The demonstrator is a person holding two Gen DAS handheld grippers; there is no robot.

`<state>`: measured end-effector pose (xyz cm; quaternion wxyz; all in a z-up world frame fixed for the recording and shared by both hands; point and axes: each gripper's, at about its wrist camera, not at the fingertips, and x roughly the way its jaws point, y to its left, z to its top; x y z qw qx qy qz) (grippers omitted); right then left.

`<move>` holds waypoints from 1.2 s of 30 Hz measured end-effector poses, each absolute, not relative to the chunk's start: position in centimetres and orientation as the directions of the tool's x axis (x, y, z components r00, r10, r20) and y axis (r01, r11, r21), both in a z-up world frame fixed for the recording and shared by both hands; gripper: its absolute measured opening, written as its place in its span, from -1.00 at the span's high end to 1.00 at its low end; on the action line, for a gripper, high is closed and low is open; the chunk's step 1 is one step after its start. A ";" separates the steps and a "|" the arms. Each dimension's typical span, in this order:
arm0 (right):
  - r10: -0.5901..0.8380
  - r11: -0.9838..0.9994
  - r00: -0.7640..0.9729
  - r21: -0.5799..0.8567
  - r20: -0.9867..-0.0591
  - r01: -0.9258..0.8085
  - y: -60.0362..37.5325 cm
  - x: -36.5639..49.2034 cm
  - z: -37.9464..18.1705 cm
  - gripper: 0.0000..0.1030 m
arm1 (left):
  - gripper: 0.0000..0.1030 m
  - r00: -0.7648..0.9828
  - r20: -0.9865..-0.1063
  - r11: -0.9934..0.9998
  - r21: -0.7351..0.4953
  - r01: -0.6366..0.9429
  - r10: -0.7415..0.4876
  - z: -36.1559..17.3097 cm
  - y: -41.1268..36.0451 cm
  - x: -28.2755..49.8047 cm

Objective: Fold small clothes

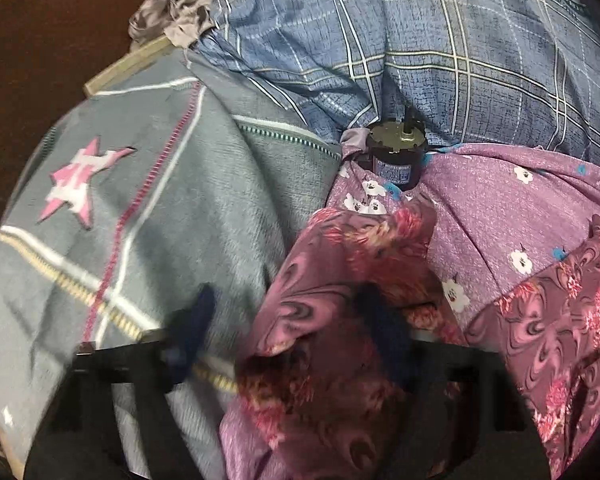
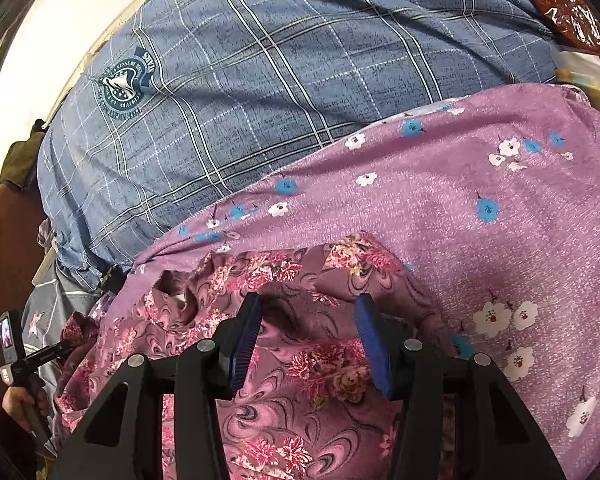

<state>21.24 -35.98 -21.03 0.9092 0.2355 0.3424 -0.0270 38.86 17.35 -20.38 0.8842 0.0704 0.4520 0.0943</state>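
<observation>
1. Where the right wrist view looks down its fingers, your right gripper (image 2: 308, 340) stands with its jaws apart over the maroon floral garment (image 2: 292, 364); the blue pads (image 2: 246, 344) hang above the cloth with a clear gap between them, and nothing is pinched.
2. That garment, dark rose with pink flower sprays and swirl marks, lies rumpled on top of a lilac sheet (image 2: 460, 208) printed with white and blue blossoms.
3. Beyond the lilac sheet rises a blue plaid quilt (image 2: 260, 92) bearing a round teal crest.
4. At the left edge of the right wrist view you can see your other hand (image 2: 20, 400) around a black handle, with a small camera (image 2: 6, 332) mounted above it.
5. In the left wrist view, your left gripper (image 1: 288, 328) is blurred. Its dark blue fingers (image 1: 198, 312) stand apart, one over the grey blanket (image 1: 172, 184) and the other over the maroon floral garment (image 1: 332, 272). I cannot tell whether either pad touches cloth, but the jaws are not closed on anything.
6. The grey blanket carries a pink and white star and striped lines.
7. A small dark cylindrical motor (image 1: 396, 156) with a printed label sits upright where the blanket, the plaid quilt (image 1: 420, 48) and the lilac sheet (image 1: 500, 208) meet.
</observation>
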 end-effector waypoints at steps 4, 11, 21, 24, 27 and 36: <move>0.108 0.894 0.761 0.398 -0.639 0.207 -35.6 21.3 -21.2 0.01 | 0.83 0.538 -0.818 0.979 0.174 -0.108 0.205 -20.6 17.4 39.8; 0.124 0.884 0.766 0.421 -0.631 0.204 -35.6 21.1 -20.9 0.01 | 0.85 0.665 -0.745 0.999 0.039 -0.035 0.052 -13.8 15.5 36.6; 0.134 0.842 0.804 0.495 -0.580 0.216 -37.7 19.8 -19.8 0.01 | 0.85 0.707 -0.636 0.942 -0.103 0.319 -0.309 -1.1 0.1 29.9; 0.117 0.801 0.819 0.541 -0.562 0.256 -40.2 19.1 -19.7 0.01 | 0.72 0.630 -0.628 0.865 -0.150 0.480 -0.458 0.7 -7.1 26.6; 0.095 0.755 0.829 0.583 -0.551 0.301 -42.8 18.3 -19.9 0.01 | -0.22 0.534 -0.624 0.773 -0.189 0.605 -0.571 1.8 -12.1 23.6; 0.100 0.653 0.854 0.681 -0.511 0.331 -48.1 16.4 -20.1 0.01 | -0.57 0.667 -0.628 0.871 -0.035 0.490 -0.400 0.6 -9.2 23.4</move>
